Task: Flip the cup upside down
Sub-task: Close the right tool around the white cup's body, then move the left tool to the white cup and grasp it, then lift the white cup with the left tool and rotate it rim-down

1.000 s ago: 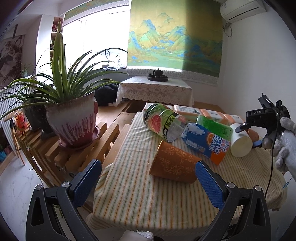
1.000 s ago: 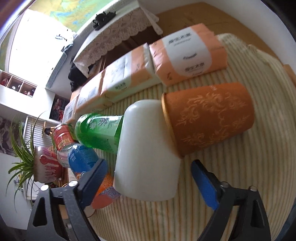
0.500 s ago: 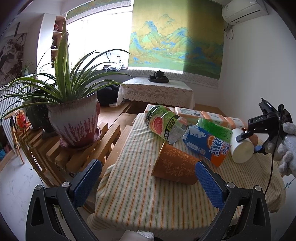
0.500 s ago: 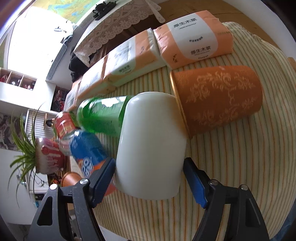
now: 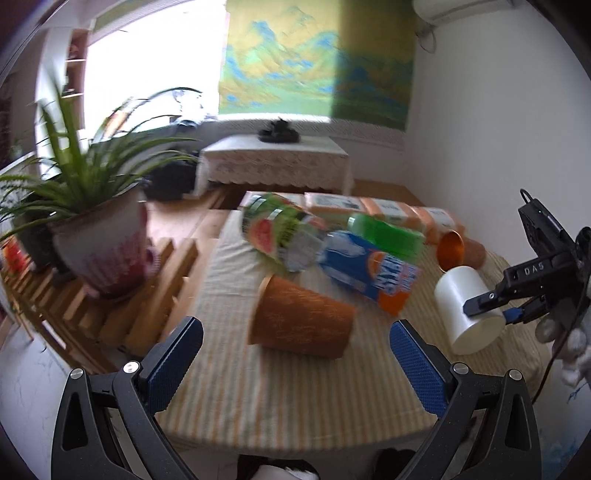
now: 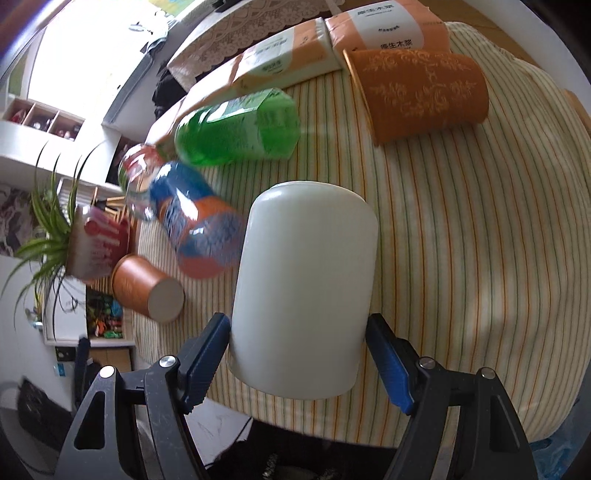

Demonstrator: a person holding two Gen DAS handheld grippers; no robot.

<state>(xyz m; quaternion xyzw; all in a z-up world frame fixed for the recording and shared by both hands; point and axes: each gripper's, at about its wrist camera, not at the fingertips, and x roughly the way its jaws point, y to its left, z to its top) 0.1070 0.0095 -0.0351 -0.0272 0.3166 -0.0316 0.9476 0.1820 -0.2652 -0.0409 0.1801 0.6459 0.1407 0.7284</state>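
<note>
My right gripper [image 6: 299,354] is shut on a white cup [image 6: 306,280] and holds it tilted above the striped tablecloth [image 6: 461,240]. The same cup [image 5: 467,308] and right gripper [image 5: 495,306] show at the right of the left wrist view, above the table's right side. My left gripper [image 5: 295,358] is open and empty, hovering near the table's front edge just short of an orange patterned cup [image 5: 299,321] lying on its side. A second orange cup [image 6: 421,92] lies on its side at the far right; it also shows in the left wrist view [image 5: 458,249].
Lying bottles crowd the table's middle: green [image 5: 384,232], blue-orange [image 5: 365,269] and a watermelon-label one [image 5: 280,232]. Orange tissue packs [image 6: 388,33] line the far edge. A potted plant [image 5: 99,236] stands on a wooden rack to the left.
My right gripper closed on the white cup, lifted it away from the second orange cup and pulled it toward the table's near right side. The left view shifted and blurred slightly.
</note>
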